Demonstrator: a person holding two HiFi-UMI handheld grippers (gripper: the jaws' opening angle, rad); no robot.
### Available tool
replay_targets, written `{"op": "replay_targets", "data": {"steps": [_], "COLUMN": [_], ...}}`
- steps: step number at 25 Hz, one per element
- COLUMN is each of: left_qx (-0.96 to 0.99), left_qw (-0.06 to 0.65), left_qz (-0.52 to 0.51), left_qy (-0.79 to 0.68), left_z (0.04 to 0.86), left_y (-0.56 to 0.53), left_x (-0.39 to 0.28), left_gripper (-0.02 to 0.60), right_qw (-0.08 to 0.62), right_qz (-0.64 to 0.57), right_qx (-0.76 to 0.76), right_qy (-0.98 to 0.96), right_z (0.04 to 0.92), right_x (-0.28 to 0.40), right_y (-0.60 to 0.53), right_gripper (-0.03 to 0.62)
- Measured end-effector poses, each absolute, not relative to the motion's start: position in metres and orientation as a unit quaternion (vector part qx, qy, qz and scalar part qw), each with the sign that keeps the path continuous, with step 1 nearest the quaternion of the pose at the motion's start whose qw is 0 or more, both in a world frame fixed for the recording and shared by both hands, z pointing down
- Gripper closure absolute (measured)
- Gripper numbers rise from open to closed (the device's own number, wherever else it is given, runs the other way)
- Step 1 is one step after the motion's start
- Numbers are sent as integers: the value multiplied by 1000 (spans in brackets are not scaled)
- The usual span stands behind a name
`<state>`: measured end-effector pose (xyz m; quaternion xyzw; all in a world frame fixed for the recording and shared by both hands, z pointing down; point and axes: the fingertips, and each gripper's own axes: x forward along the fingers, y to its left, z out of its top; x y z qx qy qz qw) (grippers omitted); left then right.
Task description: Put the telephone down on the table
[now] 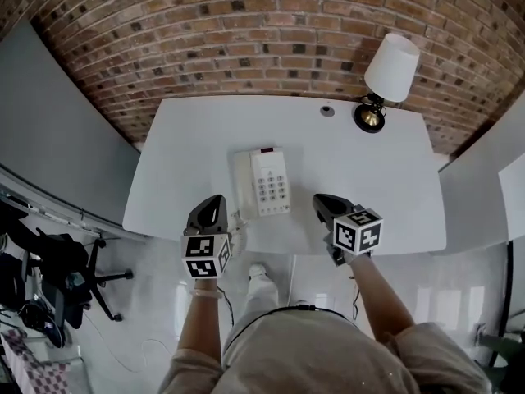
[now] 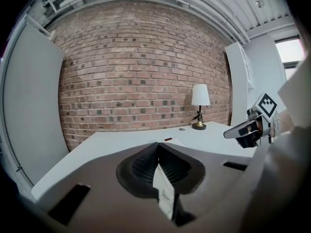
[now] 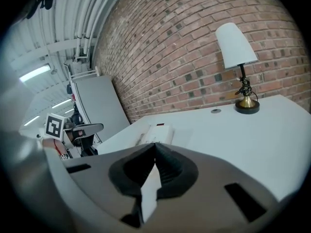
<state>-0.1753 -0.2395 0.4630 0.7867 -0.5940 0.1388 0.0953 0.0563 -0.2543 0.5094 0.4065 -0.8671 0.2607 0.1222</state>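
Note:
A white desk telephone [image 1: 262,183] lies flat on the white table [image 1: 377,179], keypad up, handset along its left side. My left gripper [image 1: 215,204] hovers at the table's front edge, just left of the phone, jaws shut and empty. My right gripper [image 1: 323,202] hangs to the phone's right, also shut with nothing in it. In the left gripper view the closed jaws [image 2: 158,145] point across the table, and a sliver of the phone [image 2: 171,140] shows beyond them. In the right gripper view the phone [image 3: 155,134] sits just past the shut jaws [image 3: 155,147].
A table lamp [image 1: 385,80] with a white shade stands at the far right corner, with a small round disc [image 1: 327,111] beside it. A brick wall [image 1: 246,31] runs behind the table. An office chair [image 1: 74,273] stands on the floor at the left.

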Motion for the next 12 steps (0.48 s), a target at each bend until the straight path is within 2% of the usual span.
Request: {"op": "replay_targets", "data": {"steps": [12], "left_qx": [747], "left_qw": [75], "left_qz": [95], "left_qy": [-654], "left_z": [436], "left_y": [-174], "left_x": [-213], "left_gripper": [577], "right_qw": [101], "right_qz": [170], "right_qx": [394], "right_qy": [-898], "right_z": [465], "right_x": [53], "right_y": [-225], "right_gripper": [588]}}
